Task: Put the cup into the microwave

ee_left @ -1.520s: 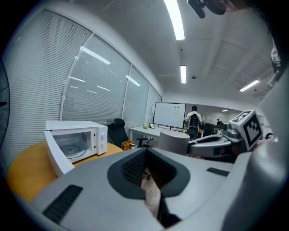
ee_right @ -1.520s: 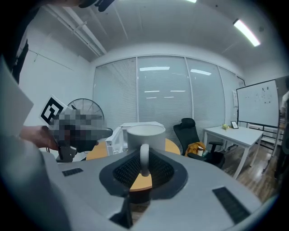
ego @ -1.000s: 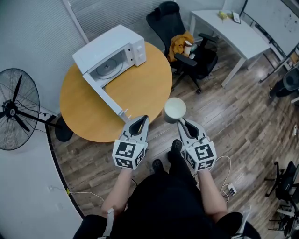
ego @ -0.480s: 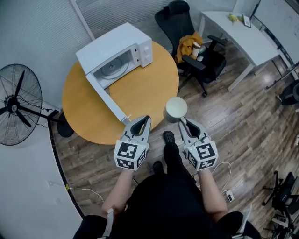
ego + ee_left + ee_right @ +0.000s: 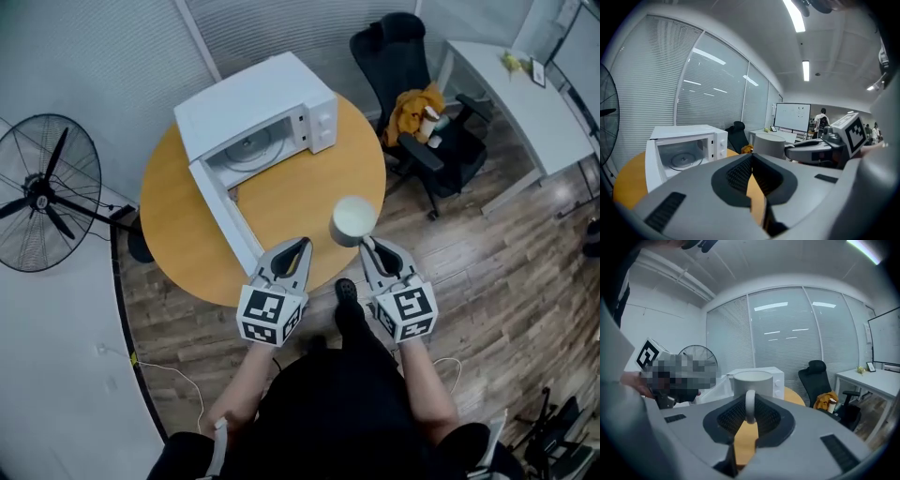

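- Right claw is clenched on the handle of the cup, held aloft by the near edge of the table.
- Left claw is pinched together, empty.
- Carrying step, I'd say; next the cup needs to go into the open microwave.

Office. Black swivel chair by white desk, whiteboard on wall, glass partitions with blinds, ceiling strip lights, wood-look floor. Round table with microwave, pedestal fan beside.
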`<state>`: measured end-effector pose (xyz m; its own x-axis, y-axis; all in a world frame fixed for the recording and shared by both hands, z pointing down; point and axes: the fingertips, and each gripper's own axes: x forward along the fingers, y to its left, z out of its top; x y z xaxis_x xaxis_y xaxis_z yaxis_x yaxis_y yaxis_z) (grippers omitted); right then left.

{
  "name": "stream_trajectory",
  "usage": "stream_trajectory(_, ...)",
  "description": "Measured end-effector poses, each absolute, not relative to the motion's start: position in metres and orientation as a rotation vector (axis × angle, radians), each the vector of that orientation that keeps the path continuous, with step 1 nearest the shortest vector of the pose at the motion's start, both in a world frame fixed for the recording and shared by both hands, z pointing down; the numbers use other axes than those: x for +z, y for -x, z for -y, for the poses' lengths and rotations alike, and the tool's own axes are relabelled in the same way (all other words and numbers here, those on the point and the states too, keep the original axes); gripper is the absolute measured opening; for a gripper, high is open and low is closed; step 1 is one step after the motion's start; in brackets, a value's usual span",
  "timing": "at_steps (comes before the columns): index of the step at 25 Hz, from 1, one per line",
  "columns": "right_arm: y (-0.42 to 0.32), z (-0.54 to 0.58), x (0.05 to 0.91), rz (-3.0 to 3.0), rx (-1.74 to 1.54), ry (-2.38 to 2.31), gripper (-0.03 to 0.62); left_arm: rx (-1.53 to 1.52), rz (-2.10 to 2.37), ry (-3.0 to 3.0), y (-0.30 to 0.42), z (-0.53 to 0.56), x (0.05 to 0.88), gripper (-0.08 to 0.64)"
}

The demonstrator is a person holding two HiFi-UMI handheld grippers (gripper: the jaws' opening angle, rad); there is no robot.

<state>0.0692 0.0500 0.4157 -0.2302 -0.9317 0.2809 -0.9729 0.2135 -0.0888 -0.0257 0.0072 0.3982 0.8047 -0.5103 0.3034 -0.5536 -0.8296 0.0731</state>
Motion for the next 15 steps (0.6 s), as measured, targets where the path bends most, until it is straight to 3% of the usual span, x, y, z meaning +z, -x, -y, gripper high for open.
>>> stream_trajectory(15, -0.095, 0.081, 0.437, 2.499, 0.358, -1.487, 0.054, 0.386, 1.166, -2.642, 0.002, 0.087, 0.407, -0.003)
